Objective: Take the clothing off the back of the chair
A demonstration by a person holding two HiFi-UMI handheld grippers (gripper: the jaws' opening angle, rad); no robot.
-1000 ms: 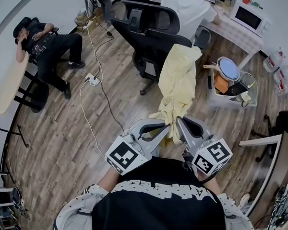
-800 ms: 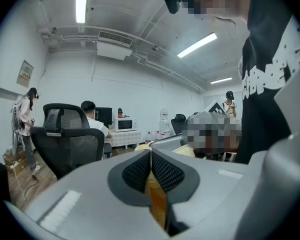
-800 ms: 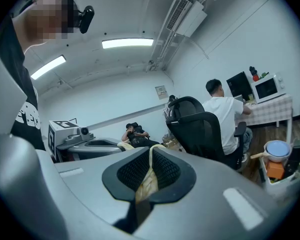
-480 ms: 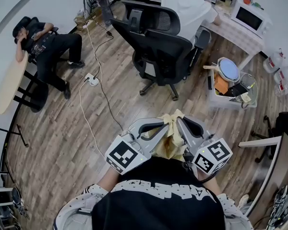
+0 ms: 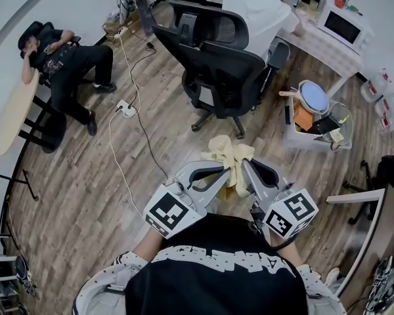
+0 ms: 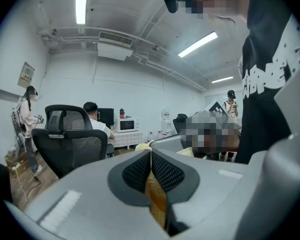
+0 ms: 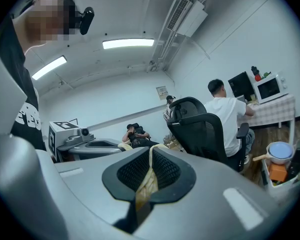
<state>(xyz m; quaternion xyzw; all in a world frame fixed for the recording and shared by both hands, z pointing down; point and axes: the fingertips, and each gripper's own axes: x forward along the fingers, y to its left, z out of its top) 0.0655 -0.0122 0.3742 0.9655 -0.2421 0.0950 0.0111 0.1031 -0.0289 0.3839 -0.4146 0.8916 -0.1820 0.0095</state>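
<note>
The pale yellow garment (image 5: pixel 230 159) hangs bunched between my two grippers, well clear of the black office chair (image 5: pixel 220 67) in the head view. My left gripper (image 5: pixel 224 170) is shut on its cloth, and a yellow fold (image 6: pixel 155 196) shows pinched between the black pads in the left gripper view. My right gripper (image 5: pixel 244 169) is shut on the garment too, with a strip of yellow cloth (image 7: pixel 146 180) squeezed between its pads. The chair's back (image 6: pixel 70 141) stands bare to the left of the left gripper view and right of centre in the right gripper view (image 7: pixel 202 129).
A person in a white shirt (image 5: pixel 256 12) sits at a desk behind the chair. Another person (image 5: pixel 65 64) slumps in a chair at left. A power strip and cable (image 5: pixel 126 110) lie on the wood floor. A bin of items (image 5: pixel 315 120) stands at right.
The garment came off the chair back, where it hung a second ago, and now sits gathered at my gripper tips. Neither gripper has shifted.
</note>
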